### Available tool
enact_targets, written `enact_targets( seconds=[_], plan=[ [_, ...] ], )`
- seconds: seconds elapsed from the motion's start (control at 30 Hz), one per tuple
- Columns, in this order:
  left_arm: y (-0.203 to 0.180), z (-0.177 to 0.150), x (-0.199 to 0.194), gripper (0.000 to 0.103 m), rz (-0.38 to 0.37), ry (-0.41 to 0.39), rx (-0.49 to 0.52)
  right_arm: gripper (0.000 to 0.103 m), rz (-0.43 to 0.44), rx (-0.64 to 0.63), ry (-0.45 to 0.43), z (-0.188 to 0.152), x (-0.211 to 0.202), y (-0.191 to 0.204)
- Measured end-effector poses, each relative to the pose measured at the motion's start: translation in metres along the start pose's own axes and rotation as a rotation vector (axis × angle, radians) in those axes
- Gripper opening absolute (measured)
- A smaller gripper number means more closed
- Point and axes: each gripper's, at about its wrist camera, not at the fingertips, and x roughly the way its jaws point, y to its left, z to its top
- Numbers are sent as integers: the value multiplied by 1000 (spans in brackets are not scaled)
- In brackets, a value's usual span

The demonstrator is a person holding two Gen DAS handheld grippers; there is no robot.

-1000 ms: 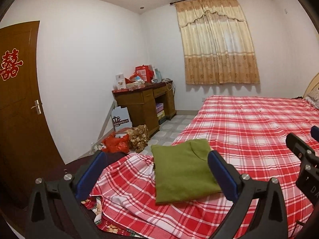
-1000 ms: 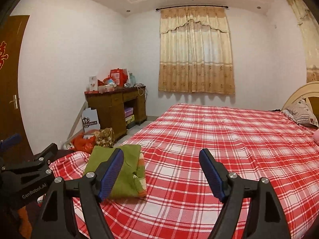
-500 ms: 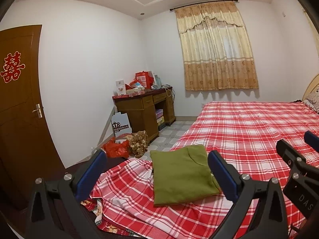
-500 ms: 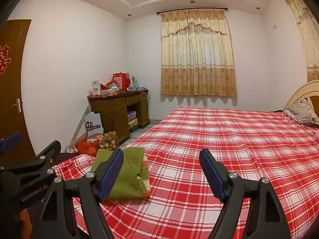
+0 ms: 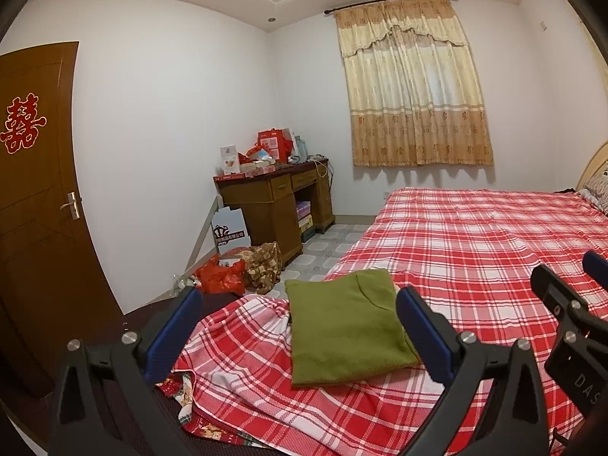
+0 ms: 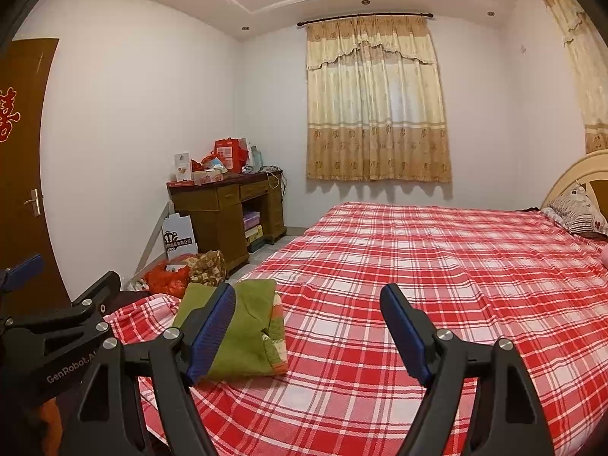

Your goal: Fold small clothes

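Nearest your cameras, your left gripper (image 5: pixel 296 326) hangs above the bed's foot corner with its blue-padded jaws spread wide and nothing between them, and your right gripper (image 6: pixel 307 326) beside it is just as wide apart and just as empty. Just beyond them the folded green garment (image 5: pixel 344 323) lies flat on the red plaid bedspread (image 6: pixel 437 266) at that corner, a patterned edge peeking out along its right side; neither gripper touches it. Past the bed's edge, an orange bag (image 5: pixel 220 275) sits on the floor against the wall. Further back stands the wooden desk (image 5: pixel 271 197), piled with red boxes, and behind it the curtained window (image 6: pixel 376 102).
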Motion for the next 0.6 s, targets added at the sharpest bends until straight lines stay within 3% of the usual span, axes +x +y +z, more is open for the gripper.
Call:
enact_targets(
  seconds=[0.6],
  plan=[
    [2, -5, 8, 103, 4, 25, -9, 79, 4, -2, 12, -1, 6, 0]
  ],
)
